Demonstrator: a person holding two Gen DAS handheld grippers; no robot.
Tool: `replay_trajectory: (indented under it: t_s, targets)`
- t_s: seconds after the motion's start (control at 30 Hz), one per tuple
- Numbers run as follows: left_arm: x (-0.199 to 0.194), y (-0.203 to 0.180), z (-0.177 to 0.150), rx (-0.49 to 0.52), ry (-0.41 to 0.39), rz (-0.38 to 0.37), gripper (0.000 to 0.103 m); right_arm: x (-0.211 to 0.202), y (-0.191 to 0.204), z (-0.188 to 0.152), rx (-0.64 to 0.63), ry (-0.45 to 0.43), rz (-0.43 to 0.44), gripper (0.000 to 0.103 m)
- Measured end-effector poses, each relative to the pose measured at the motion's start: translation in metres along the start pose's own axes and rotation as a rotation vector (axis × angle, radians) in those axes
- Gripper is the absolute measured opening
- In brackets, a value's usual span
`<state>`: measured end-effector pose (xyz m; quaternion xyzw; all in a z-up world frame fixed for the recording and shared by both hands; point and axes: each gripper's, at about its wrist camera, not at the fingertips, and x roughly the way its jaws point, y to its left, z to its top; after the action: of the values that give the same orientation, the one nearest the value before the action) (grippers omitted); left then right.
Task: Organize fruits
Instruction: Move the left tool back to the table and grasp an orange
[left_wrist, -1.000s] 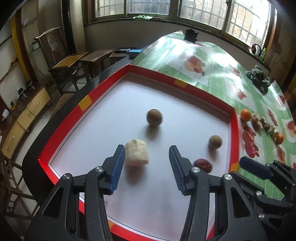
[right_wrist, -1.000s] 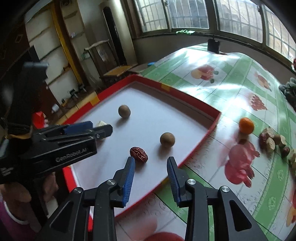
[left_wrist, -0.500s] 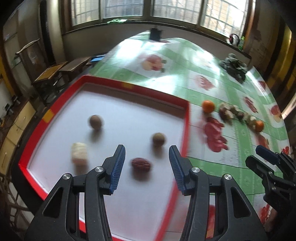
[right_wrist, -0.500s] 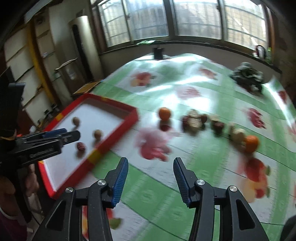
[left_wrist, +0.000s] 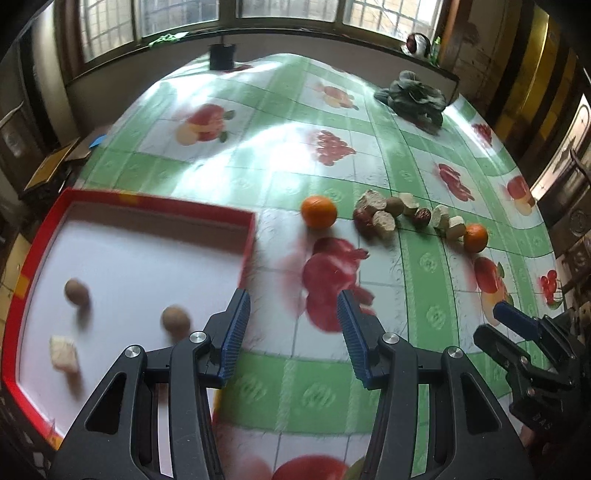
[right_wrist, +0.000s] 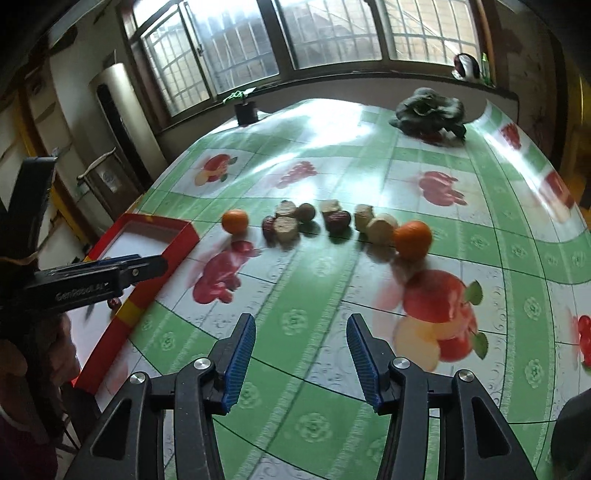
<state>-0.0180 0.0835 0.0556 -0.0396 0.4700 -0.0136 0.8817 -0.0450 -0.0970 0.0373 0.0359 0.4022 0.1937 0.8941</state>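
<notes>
Both claws, left claw (left_wrist: 293, 332) and right claw (right_wrist: 301, 354), hanging spread, empty, over surface (right_wrist: 369, 177); right's jaws just widening; fruit row (right_wrist: 332, 221) lying far, red tray (left_wrist: 255, 229) left.

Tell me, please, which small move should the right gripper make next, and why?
Probably forward toward the nearer orange. The right gripper is open and empty, its jaws having just been opening, and it points at the row of fruit on the tablecloth, outside the red tray.
</notes>
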Motion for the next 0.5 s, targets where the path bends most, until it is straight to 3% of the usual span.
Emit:
replay_trajectory:
  t_s: [0.5]
  targets:
    - [0.066,-0.021,0.06,0.09,0.074,0.007,0.049,0.016,-0.026,0.01,0.026,0.031,0.021,0.05]
